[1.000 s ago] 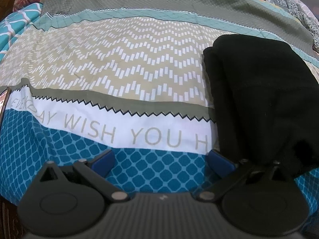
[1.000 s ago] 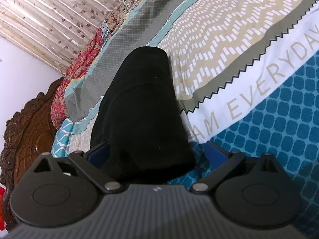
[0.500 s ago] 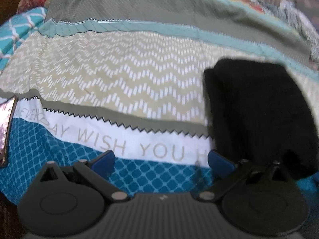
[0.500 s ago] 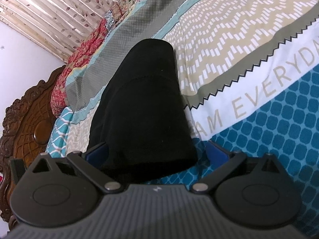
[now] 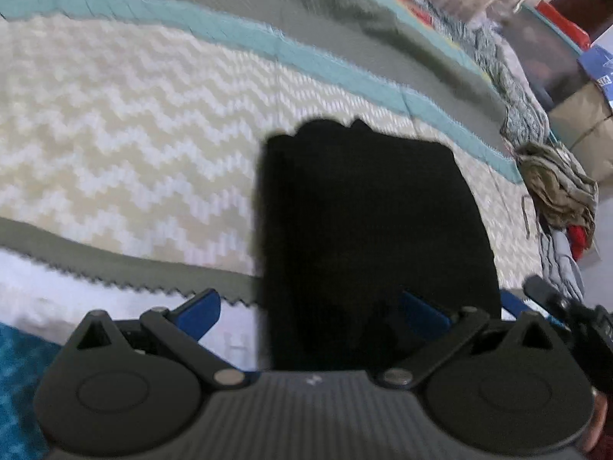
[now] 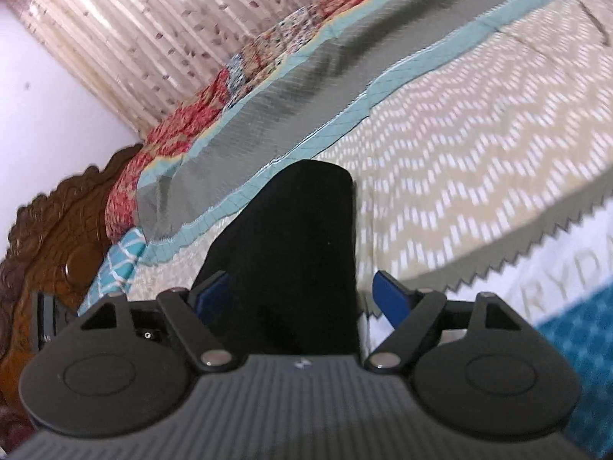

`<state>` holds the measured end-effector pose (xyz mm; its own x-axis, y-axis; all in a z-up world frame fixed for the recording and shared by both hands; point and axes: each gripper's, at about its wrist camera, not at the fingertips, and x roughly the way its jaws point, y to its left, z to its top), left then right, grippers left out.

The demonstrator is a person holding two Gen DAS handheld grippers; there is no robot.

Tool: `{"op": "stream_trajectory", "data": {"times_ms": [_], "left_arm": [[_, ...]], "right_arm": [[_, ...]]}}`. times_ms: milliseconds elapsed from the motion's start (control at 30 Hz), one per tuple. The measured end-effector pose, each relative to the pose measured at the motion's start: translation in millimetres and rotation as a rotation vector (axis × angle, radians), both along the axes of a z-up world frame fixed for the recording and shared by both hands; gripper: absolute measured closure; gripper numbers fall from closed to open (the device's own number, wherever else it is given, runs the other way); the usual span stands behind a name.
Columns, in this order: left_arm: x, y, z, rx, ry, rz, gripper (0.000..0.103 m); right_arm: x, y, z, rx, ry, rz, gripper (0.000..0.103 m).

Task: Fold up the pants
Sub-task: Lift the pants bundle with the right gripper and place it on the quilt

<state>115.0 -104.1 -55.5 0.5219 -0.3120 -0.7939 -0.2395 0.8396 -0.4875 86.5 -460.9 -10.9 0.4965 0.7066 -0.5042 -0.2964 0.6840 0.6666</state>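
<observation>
Blur smears most of the left wrist view: the zigzag pattern of the bedspread (image 5: pixel 126 145) is soft, its printed lettering cannot be read, and the heap of clothes (image 5: pixel 555 188) at the far right edge of the bed is hard to sort out. Black pants (image 5: pixel 367 230), folded into a compact block, show no seams or waistband in either view; their near edge is cut off behind each claw's body. At the lower right of that view the tip of the other claw pokes in, only partly visible.

Left claw (image 5: pixel 312 308) has its blue fingers (image 5: pixel 199 310) spread apart; the pants lie ahead of it and fill the right part of the gap, whether the right finger touches the cloth cannot be told.

Right claw (image 6: pixel 302 293) is apart but closing, the pants (image 6: pixel 291 253) between its fingers (image 6: pixel 390 293) and extending straight ahead; the left finger sits against the cloth, the right one stands clear. A carved wooden headboard (image 6: pixel 49 237) is cut off at the left.
</observation>
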Motion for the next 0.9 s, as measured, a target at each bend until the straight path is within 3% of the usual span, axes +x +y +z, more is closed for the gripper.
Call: {"op": "stream_trajectory", "data": {"times_ms": [133, 167, 200, 233, 300, 367, 467, 633, 700, 800, 900], "left_arm": [[1.7, -6.5, -15.7, -0.022, 0.025, 0.018, 0.002], [0.4, -11.1, -13.1, -0.023, 0.013, 0.016, 0.02], [-0.3, -14.0, -9.6, -0.046, 0.004, 0.006, 0.051], [0.0, -19.2, -4.9, -0.049, 0.004, 0.009, 0.051], [1.6, -29.6, 6.1, 0.019, -0.013, -0.008, 0.064], [5.5, -35.2, 20.2, 0.043, -0.031, -0.023, 0.068], [21.1, -33.9, 51.4, 0.048, -0.119, -0.039, 0.069], [79.1, -29.6, 105.1, 0.19, -0.297, -0.037, 0.07], [112.9, -26.7, 116.5, 0.245, -0.338, -0.019, 0.07], [171.3, -31.1, 110.4, 0.341, -0.35, 0.027, 0.066], [230.0, -33.2, 69.8, 0.435, -0.239, 0.115, 0.064]], "right_arm": [[21.1, 17.0, -20.2, -0.059, 0.014, 0.059, 0.02], [26.4, 21.3, -28.7, -0.05, 0.044, 0.069, 0.022], [29.9, 25.2, -35.4, -0.013, 0.088, 0.083, 0.04], [30.2, 30.2, -37.7, 0.017, 0.128, 0.092, 0.045], [23.9, 38.2, -25.0, 0.025, 0.105, 0.114, 0.055], [22.3, 40.1, -6.2, 0.072, 0.081, 0.142, 0.058], [26.4, 51.5, 31.8, 0.018, -0.087, 0.167, 0.059], [84.7, 66.6, 74.2, 0.053, -0.285, 0.124, 0.059], [116.7, 72.1, 77.1, 0.063, -0.334, 0.098, 0.059], [175.3, 87.1, 63.7, 0.049, -0.354, 0.036, 0.059], [235.2, 103.7, 20.9, 0.012, -0.243, -0.05, 0.057]]}}
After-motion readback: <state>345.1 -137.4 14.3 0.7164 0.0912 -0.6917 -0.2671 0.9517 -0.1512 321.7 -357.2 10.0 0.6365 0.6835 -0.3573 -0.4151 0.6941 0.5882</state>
